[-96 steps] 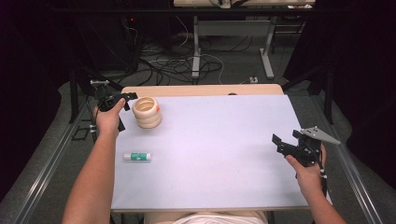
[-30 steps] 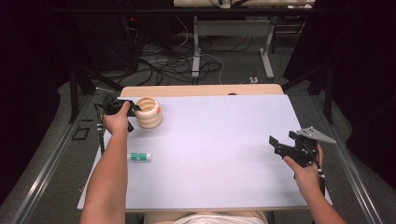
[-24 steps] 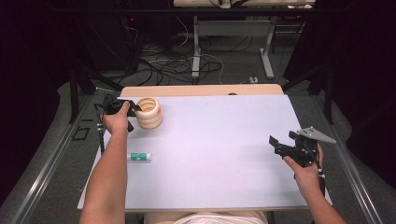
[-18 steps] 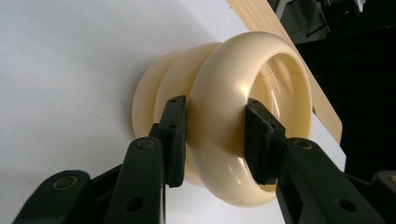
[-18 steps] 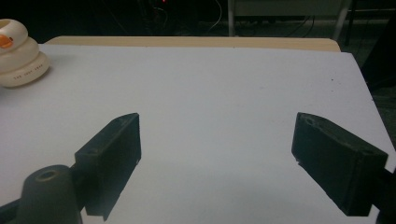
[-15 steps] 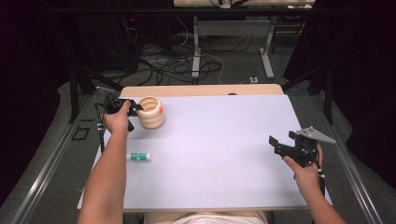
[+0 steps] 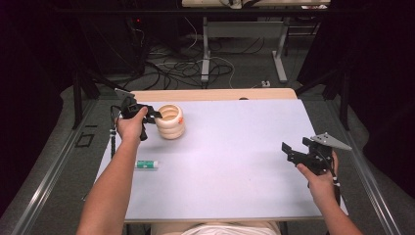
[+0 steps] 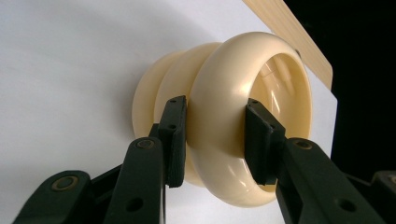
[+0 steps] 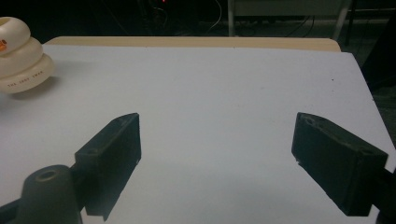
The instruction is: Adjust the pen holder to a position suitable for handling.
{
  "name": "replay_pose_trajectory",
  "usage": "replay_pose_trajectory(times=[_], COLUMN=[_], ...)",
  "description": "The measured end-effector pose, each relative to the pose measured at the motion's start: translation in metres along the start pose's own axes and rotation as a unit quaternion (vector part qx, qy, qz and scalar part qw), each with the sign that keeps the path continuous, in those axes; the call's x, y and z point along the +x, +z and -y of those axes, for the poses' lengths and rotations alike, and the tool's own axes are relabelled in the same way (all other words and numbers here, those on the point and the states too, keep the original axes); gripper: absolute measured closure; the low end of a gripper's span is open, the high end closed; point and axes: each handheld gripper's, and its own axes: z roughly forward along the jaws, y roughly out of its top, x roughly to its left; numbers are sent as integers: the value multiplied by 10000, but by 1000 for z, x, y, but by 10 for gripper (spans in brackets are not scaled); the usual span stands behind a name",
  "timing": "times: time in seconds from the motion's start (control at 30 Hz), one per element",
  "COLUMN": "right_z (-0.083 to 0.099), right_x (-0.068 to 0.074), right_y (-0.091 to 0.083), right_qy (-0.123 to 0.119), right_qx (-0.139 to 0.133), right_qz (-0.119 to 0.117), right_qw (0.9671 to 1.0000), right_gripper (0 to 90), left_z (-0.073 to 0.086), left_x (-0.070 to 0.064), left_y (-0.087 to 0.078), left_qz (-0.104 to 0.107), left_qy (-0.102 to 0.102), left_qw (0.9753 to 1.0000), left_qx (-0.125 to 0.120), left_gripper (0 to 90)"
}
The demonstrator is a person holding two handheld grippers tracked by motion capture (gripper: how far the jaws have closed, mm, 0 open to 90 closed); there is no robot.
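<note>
A cream cup (image 7: 170, 121) made of stacked rounded rings stands at the far left of the white table (image 7: 235, 161). My left gripper (image 7: 152, 115) reaches it from the left and is shut on its top ring. In the left gripper view one pad sits outside the cream cup (image 8: 219, 70) and the other inside its mouth, around the left gripper (image 8: 215, 116). My right gripper (image 7: 288, 151) hovers open over the right side of the table, with nothing between its jaws. The right gripper view shows the right gripper (image 9: 217, 154) wide apart, and the cream cup (image 9: 21, 51) far off at the left.
A small green and white tube (image 7: 147, 165) lies on the table in front of the cup, beside the left forearm. A wooden strip (image 7: 215, 94) runs along the table's far edge. Cables and desk legs lie on the floor beyond.
The left gripper has closed in on the cup from the left and taken its top ring. The cup has shifted slightly right. The right gripper has barely moved.
</note>
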Motion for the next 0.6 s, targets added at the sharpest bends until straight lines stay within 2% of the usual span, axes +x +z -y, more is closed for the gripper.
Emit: replay_pose_trajectory(times=[0.03,0.07,0.17,0.33,0.53,0.6], right_z=[0,0,0,0,0,0], right_x=[0,0,0,0,-1,-1], right_y=[0,0,0,0,0,0], right_qy=[-2,-9,-5,14,-61,-46], right_qx=[-5,-10,-1,17,-14,-11], right_qz=[1,13,8,8,17,18], right_qw=[10000,10000,10000,10000,10000,10000], right_gripper=[151,151,151,151,151,151], left_z=[2,5,14,27,41,45], left_x=[-3,-6,-15,-32,-53,-59], left_y=[1,3,8,17,31,35], left_qz=[11,-8,-82,-14,117,144], left_qy=[44,75,285,518,645,757], left_qw=[9999,9999,9993,9978,9961,9949], left_qx=[98,71,241,414,588,657], left_gripper=[640,640,639,640,640,640])
